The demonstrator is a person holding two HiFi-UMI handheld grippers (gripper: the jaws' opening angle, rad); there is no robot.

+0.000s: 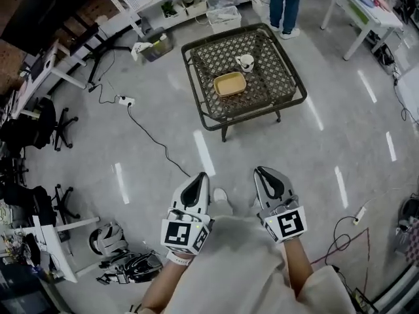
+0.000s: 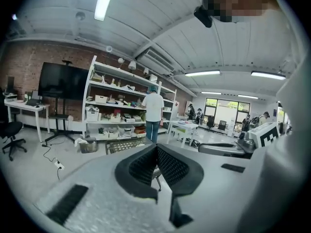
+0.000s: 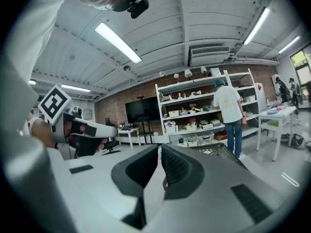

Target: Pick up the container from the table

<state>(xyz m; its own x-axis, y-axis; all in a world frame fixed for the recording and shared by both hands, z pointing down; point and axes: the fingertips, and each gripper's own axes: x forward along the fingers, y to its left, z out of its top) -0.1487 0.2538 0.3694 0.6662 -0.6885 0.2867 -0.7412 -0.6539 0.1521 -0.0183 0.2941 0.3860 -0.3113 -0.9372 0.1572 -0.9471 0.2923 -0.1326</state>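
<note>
1. Head view: container (image 1: 230, 84), a tan oblong dish, is sitting mid-top on the dark lattice table (image 1: 208, 64), just near of a white mug (image 1: 246, 62), its long axis running left to right. The left gripper (image 1: 198, 179) and right gripper (image 1: 262, 174) are hanging close to the person's body, well apart from the dish across the floor. It is lying far ahead between them, with neither clearly nearer.
2. Left gripper view: the jaws are pressing together on nothing and pointing toward the table; the container cannot be made out.
3. Right gripper view: the jaws are sitting all but together, empty, with the table's corner showing to the right.
</note>
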